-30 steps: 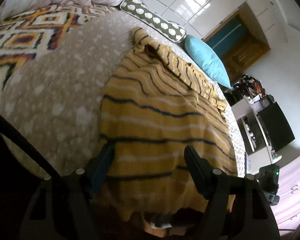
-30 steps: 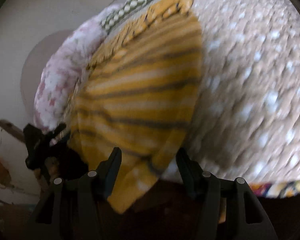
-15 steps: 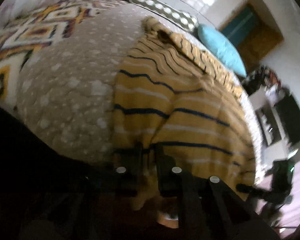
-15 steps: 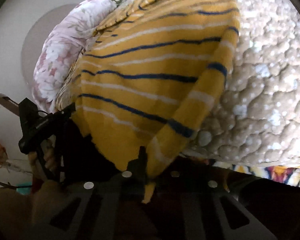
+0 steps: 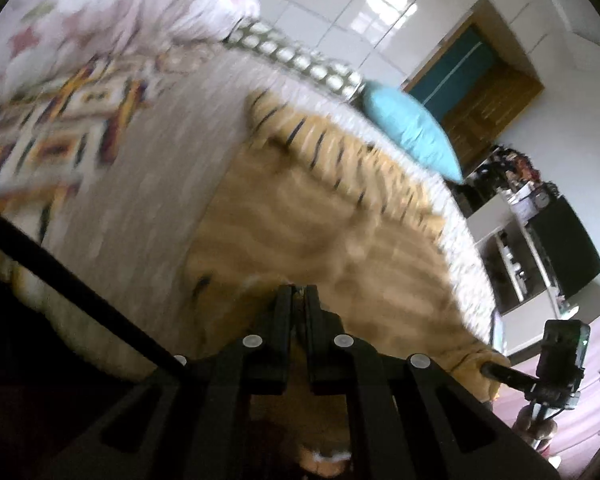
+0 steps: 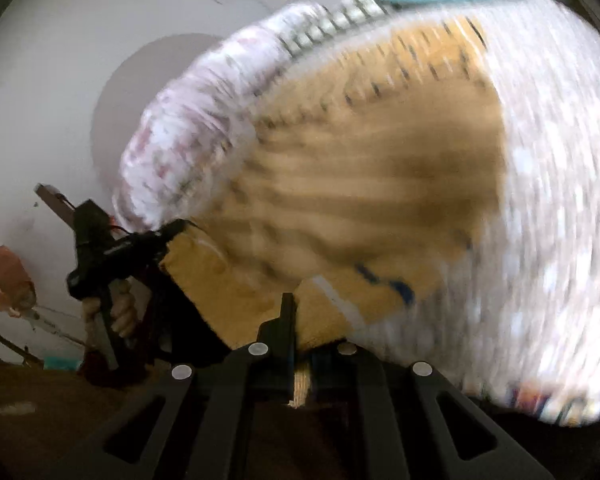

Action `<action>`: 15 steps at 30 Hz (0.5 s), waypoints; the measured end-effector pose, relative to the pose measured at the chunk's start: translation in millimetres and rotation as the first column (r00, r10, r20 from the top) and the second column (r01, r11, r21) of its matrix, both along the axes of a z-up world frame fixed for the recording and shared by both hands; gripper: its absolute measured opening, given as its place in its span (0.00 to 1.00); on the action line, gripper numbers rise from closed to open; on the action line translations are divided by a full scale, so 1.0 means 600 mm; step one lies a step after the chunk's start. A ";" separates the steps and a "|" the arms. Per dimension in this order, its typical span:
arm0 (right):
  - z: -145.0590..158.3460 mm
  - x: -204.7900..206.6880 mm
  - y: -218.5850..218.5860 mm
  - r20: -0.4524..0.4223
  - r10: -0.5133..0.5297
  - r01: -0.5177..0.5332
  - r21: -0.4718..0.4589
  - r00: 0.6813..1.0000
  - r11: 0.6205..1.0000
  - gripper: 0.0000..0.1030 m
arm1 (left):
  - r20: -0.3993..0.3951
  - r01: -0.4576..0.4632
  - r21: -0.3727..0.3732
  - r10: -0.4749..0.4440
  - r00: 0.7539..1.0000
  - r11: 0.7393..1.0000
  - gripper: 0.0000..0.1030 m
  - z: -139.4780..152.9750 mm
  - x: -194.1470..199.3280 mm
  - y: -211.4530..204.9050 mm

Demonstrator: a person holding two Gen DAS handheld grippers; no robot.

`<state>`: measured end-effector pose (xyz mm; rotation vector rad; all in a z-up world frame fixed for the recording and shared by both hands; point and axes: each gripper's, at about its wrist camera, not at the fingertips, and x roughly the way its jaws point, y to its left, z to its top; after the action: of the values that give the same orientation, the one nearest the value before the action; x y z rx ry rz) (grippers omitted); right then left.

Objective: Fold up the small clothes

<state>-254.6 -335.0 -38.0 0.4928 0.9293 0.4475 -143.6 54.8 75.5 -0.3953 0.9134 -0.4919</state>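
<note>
A yellow top with dark blue and white stripes lies spread on the bed, blurred by motion. My left gripper is shut on its near hem at one corner. My right gripper is shut on the hem at the other corner of the yellow top. The hem is raised off the bed between them. The right gripper also shows in the left wrist view, and the left gripper in the right wrist view, each pinching the hem.
The bed has a beige dotted cover and a patterned blanket at the left. A floral duvet, a dotted bolster and a blue pillow lie at the far end. Shelves and a dark screen stand beside the bed.
Both grippers went from open around the hem to shut on it, and have lifted the hem and are carrying it forward over the top; the views now blur with motion.
</note>
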 end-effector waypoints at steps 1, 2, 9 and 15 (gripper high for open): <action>0.018 0.017 -0.004 0.031 -0.002 0.003 -0.008 1.000 1.000 0.06 | 0.023 0.008 -0.001 -0.008 1.000 1.000 0.05 0.018 0.028 -0.013; 0.038 0.038 -0.010 0.064 -0.008 0.010 -0.020 0.998 1.000 0.06 | 0.051 0.009 0.008 -0.010 0.999 1.000 0.05 0.038 0.063 -0.031; 0.112 0.311 -0.120 0.169 -0.220 0.234 -0.069 0.961 0.970 0.06 | 0.108 -0.075 -0.029 0.077 0.991 0.997 0.03 0.115 0.304 -0.109; 0.019 0.440 -0.188 0.037 -0.418 0.414 -0.237 0.908 0.879 0.32 | 0.136 -0.077 -0.005 0.077 0.988 0.997 0.60 0.118 0.333 -0.111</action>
<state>9.5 -447.6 -26.5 0.4590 0.8487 -0.0624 56.1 -11.5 146.2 -0.3901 0.7640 -0.4424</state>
